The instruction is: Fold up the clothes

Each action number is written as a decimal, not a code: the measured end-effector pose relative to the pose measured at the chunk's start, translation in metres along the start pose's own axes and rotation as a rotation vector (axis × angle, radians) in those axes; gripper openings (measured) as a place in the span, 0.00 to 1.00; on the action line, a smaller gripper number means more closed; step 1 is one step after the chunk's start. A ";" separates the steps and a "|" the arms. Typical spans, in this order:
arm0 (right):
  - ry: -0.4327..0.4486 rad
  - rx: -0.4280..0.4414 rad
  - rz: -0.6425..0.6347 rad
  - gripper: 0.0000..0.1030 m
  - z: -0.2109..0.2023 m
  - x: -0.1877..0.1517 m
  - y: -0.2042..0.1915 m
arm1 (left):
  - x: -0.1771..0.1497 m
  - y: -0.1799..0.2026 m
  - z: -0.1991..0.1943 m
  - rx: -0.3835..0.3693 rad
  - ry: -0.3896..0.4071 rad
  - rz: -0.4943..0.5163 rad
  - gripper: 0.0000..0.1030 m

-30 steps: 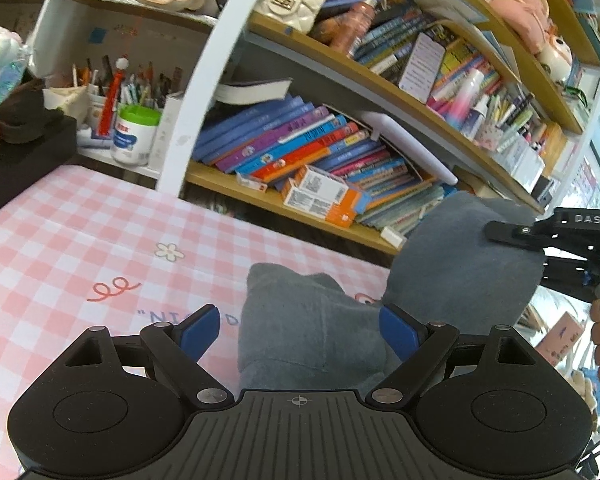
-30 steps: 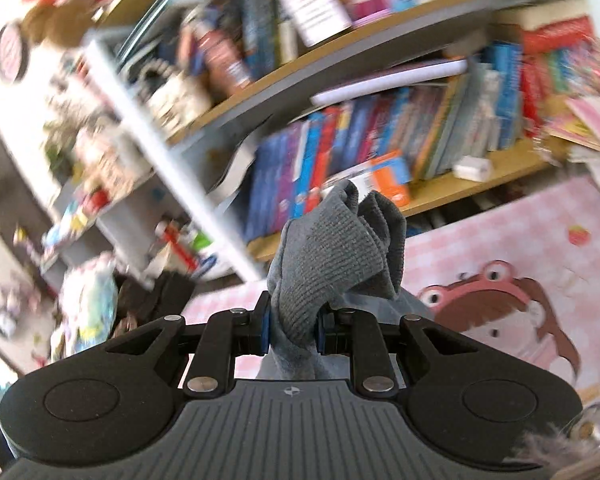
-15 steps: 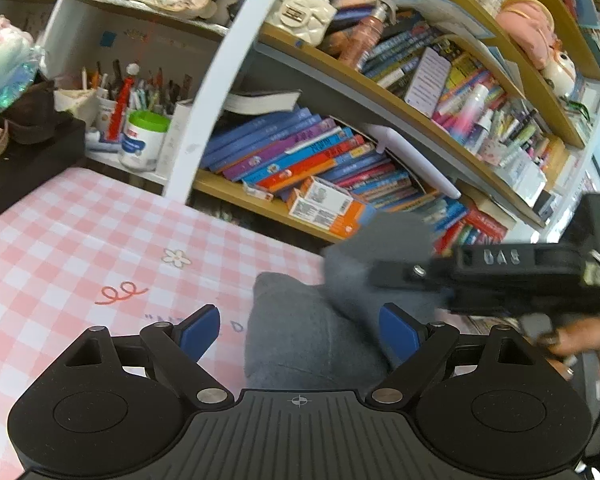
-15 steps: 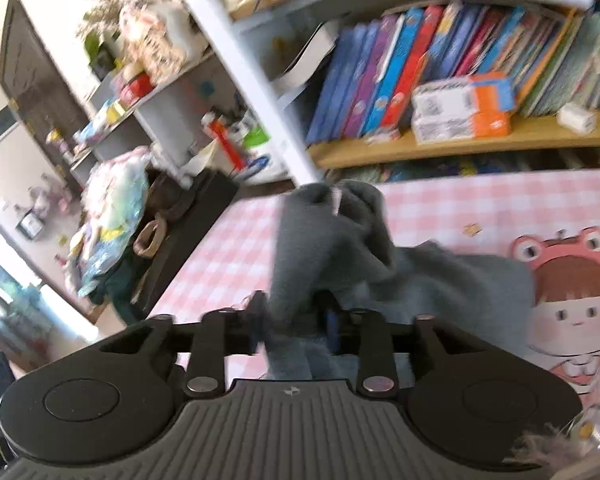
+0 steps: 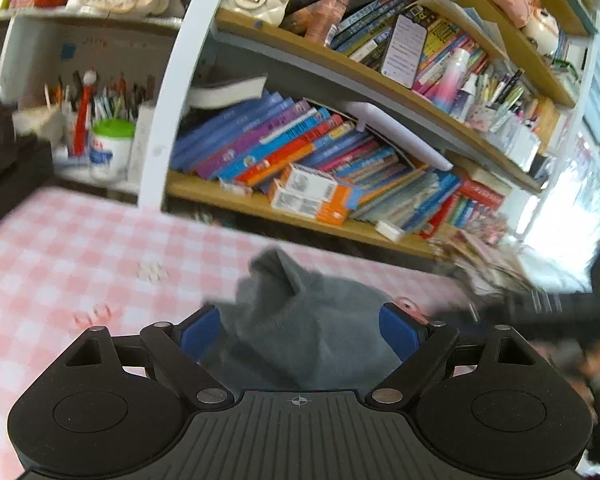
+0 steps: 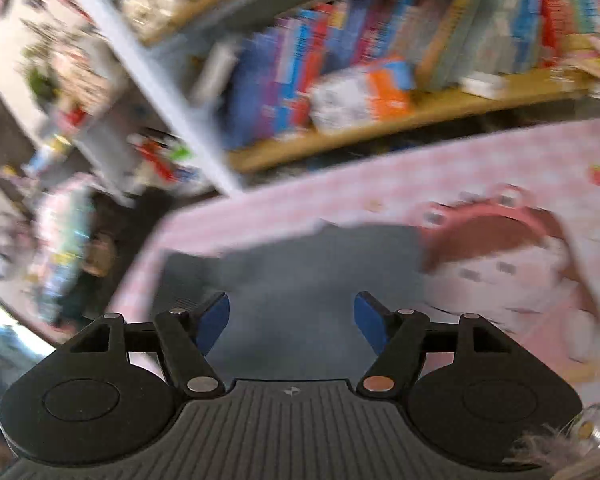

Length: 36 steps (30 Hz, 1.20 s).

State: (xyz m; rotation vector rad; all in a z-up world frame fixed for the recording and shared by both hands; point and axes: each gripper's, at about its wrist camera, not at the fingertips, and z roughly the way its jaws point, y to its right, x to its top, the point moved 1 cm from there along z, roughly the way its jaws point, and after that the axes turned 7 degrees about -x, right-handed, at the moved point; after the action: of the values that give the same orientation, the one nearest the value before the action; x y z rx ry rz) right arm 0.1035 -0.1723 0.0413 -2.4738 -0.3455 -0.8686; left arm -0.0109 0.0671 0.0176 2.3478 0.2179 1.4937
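Setting: pink-and-white checked tablecloth (image 5: 60, 248) over a table, with a crowded bookshelf (image 5: 340, 184) behind it; the right wrist view is heavily motion-blurred.
Garment: grey knit garment (image 5: 300, 320) lies on the cloth in front of the bookshelf, partly bunched, one peak of fabric standing up toward the shelf. In the right wrist view the same garment (image 6: 300, 272) looks flatter, a broad grey panel.
Garment's neighbours: a cartoon girl printed on the cloth (image 6: 500, 264) sits just beside the garment's right edge; a small flower print (image 5: 152, 270) lies near its left side.
Left gripper: left gripper (image 5: 300, 332) hangs low over the garment's near edge with its blue pads (image 5: 198, 334) spread wide, fabric between them but not pinched. Probably poised to pin or take an edge.
Right gripper: right gripper (image 6: 292, 322) is also parted, pads on either side of bare grey cloth, gripping nothing. In the left wrist view it shows only as a dark blur to the garment's right.
Stage: judging by the lumpy heap, a fold looks laid but unsmoothed.
Next need: likely a fresh hold on an edge, then flattening.
Risk: soft knit may spring back open or slide over the slick cloth.
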 end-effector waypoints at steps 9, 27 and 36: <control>-0.076 -0.090 0.113 0.69 0.011 -0.036 0.031 | 0.013 -0.002 0.029 -0.051 -0.050 0.009 0.06; -0.102 -0.046 0.031 0.75 0.026 -0.035 0.006 | -0.022 -0.090 0.018 0.089 -0.072 -0.414 0.38; -0.098 -0.043 0.075 0.75 0.026 -0.036 0.013 | -0.042 -0.101 -0.008 -0.003 -0.046 -0.627 0.71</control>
State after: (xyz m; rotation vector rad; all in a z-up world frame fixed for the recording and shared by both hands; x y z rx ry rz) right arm 0.0944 -0.1719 -0.0040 -2.5579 -0.2682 -0.7330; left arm -0.0303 0.1490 -0.0522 2.0280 0.8464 1.1204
